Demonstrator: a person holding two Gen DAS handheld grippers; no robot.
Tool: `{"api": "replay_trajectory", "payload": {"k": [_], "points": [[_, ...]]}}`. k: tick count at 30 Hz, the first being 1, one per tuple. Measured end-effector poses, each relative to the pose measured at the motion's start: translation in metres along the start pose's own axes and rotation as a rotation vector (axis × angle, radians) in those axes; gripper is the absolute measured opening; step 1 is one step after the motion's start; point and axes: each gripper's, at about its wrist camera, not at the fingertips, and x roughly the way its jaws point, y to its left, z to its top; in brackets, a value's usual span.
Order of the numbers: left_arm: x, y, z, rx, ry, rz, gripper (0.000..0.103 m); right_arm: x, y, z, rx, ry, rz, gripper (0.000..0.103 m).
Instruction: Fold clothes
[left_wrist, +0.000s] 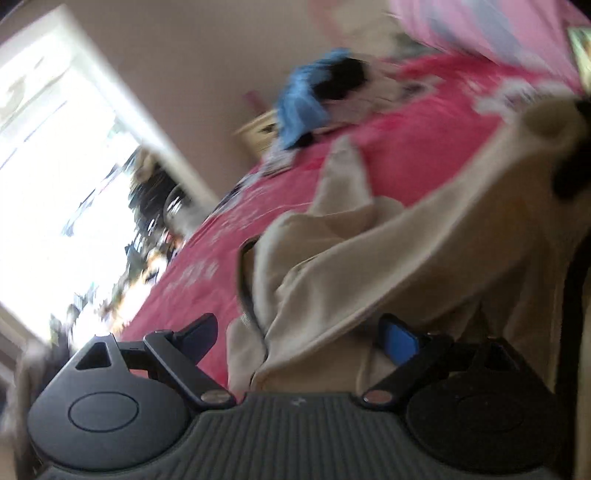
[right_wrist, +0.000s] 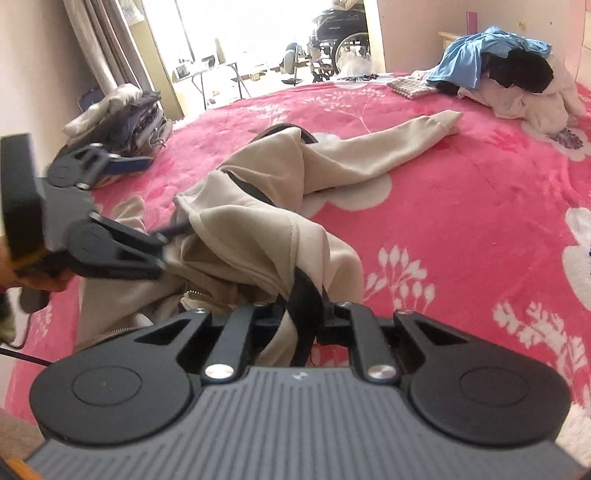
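Note:
A beige zip jacket (right_wrist: 258, 229) with black trim lies crumpled on the pink flowered bedspread (right_wrist: 461, 221), one sleeve (right_wrist: 399, 140) stretched toward the far right. My right gripper (right_wrist: 304, 314) is shut on a black-edged fold of the jacket at its near side. My left gripper (right_wrist: 160, 197) stands wide open at the jacket's left edge, its lower finger touching the cloth. The left wrist view is blurred and tilted; there the left gripper (left_wrist: 299, 336) is open with beige jacket cloth (left_wrist: 369, 258) bunched between the spread fingers, and the pads are not pressing on it.
A pile of blue, black and white clothes (right_wrist: 498, 70) lies at the bed's far right. Folded garments (right_wrist: 122, 114) are stacked at the left edge. A wheelchair (right_wrist: 340, 33) and a small table (right_wrist: 210, 70) stand beyond the bed. A hand (right_wrist: 44, 280) holds the left gripper.

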Motion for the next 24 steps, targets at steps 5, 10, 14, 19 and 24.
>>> {"api": "replay_trajectory", "payload": {"k": [5,10,14,19,24], "points": [[0.023,-0.008,0.014,0.122,-0.035,0.029,0.095,0.004,0.003,-0.002,-0.021,0.002,0.029,0.010],[0.045,-0.013,0.018,0.206,-0.064,0.018,0.094,0.009,-0.004,-0.005,0.012,0.020,0.083,0.011],[0.059,-0.012,0.020,0.179,-0.082,-0.007,0.081,0.016,-0.004,-0.008,0.019,0.058,0.106,0.013],[0.071,-0.001,0.026,0.035,-0.100,0.018,0.077,0.042,-0.007,-0.016,0.101,0.181,0.152,0.029],[0.069,0.003,0.030,-0.078,-0.161,0.077,0.071,0.069,-0.010,-0.023,0.190,0.274,0.161,0.032]]}}
